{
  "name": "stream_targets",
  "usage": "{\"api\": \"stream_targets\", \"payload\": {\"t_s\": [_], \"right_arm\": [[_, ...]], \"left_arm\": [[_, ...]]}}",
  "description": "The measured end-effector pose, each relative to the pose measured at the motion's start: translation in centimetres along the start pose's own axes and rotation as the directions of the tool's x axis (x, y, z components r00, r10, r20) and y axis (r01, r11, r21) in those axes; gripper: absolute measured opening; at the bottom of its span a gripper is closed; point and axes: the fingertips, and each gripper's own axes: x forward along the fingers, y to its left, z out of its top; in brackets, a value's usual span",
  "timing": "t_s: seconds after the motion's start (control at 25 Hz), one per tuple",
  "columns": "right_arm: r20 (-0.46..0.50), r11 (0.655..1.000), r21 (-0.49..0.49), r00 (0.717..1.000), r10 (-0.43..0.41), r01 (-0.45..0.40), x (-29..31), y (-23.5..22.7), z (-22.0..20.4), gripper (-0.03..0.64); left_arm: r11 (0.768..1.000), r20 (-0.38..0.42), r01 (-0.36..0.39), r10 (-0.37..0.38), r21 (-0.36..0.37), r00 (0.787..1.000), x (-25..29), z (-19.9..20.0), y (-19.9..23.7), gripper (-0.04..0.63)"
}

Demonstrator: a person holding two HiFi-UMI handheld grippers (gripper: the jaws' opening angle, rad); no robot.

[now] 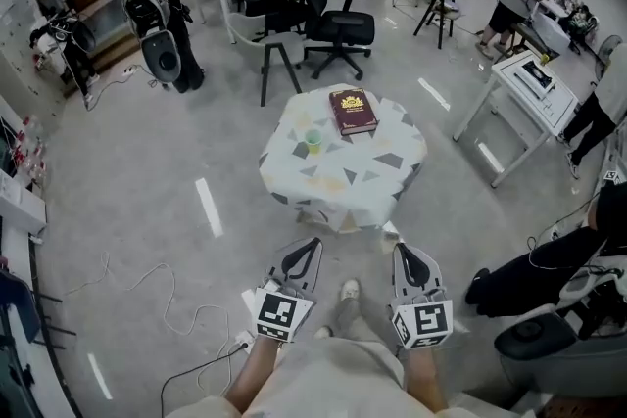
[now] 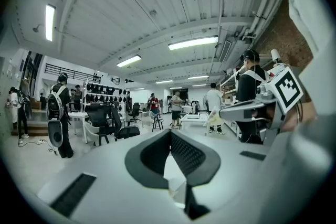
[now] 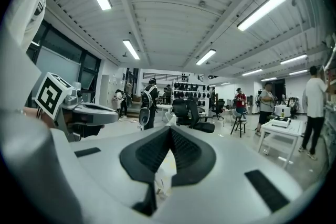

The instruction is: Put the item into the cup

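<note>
A small table (image 1: 387, 179) under a white cloth with grey and yellow patches stands ahead of me in the head view. On it sits a small green cup (image 1: 313, 140) near the left side, and a dark red book (image 1: 353, 111) lies toward the far edge. Both grippers hang low by my body, well short of the table. The left gripper (image 1: 312, 243) (image 2: 169, 131) is shut with nothing in it. The right gripper (image 1: 402, 250) (image 3: 170, 128) is shut too, and empty. Both gripper views look up at the room and ceiling, so neither shows the cup.
Black office chairs (image 1: 338, 26) and a stool (image 1: 277, 54) stand just beyond the table. A white desk (image 1: 524, 98) is at the right, with a seated person's legs (image 1: 539, 269) nearer me. Cables (image 1: 167, 308) trail on the floor at the left. Several people stand further off.
</note>
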Motion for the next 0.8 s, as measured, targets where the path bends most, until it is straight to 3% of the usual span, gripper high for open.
{"api": "stream_targets", "payload": {"t_s": [0.8], "right_arm": [[0.021, 0.995, 0.013, 0.995, 0.095, -0.096, 11.7, -9.9, 1.3, 0.005]], "left_arm": [[0.996, -0.025, -0.089, 0.089, 0.012, 0.996, 13.4, 2.2, 3.6, 0.011]]}}
